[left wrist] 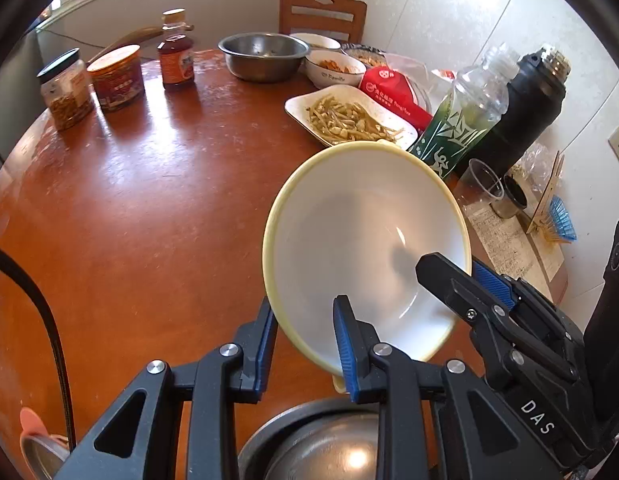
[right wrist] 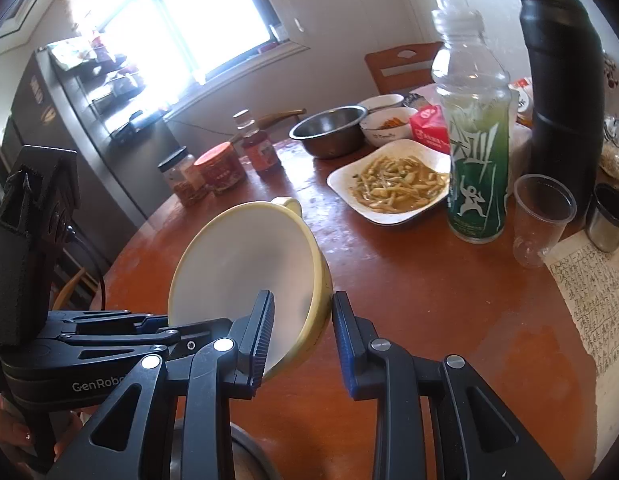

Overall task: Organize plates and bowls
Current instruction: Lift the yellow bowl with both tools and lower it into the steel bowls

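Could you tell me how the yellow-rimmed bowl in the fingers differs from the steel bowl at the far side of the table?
The yellow-rimmed bowl is white inside, tilted and held off the table; the steel bowl is shiny metal and rests upright on the table. Both look empty.

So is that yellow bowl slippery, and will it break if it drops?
Probably a bit slippery: the yellow bowl looks smooth and shiny inside, and it's tilted, pinched only at its rim by the left gripper and right gripper. It's empty, so likely light. It looks stiff; I can't tell plastic from ceramic, so a drop might crack it.
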The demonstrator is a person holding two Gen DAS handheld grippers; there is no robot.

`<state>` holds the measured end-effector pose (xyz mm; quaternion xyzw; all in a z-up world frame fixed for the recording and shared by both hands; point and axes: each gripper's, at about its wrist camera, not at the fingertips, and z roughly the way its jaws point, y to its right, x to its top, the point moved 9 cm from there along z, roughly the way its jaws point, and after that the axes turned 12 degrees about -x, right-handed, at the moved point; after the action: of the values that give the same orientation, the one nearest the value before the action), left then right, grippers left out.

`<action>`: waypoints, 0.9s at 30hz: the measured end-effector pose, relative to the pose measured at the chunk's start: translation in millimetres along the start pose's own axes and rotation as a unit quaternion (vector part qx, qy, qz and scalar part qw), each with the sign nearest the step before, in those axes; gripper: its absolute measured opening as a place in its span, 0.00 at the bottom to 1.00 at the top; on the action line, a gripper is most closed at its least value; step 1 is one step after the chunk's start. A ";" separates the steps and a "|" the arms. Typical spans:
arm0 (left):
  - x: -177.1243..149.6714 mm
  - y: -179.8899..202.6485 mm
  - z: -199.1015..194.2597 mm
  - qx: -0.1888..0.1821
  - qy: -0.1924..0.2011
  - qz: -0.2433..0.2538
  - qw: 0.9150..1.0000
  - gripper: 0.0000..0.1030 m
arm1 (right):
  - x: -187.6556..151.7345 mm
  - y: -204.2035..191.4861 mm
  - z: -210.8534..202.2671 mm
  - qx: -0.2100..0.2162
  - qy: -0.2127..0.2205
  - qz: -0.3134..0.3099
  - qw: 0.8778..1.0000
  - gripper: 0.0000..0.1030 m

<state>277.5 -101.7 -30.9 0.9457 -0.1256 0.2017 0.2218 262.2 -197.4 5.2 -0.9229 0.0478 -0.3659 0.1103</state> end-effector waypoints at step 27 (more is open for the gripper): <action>-90.5 14.6 -59.5 0.001 0.061 0.004 0.998 0.28 | -56.1 -35.3 -73.6 0.017 0.035 -0.060 0.997 0.30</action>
<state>173.1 -73.0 -16.3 0.9313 -0.1151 0.2600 0.2277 171.2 -166.0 28.4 -0.9088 -0.0095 -0.4045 0.1019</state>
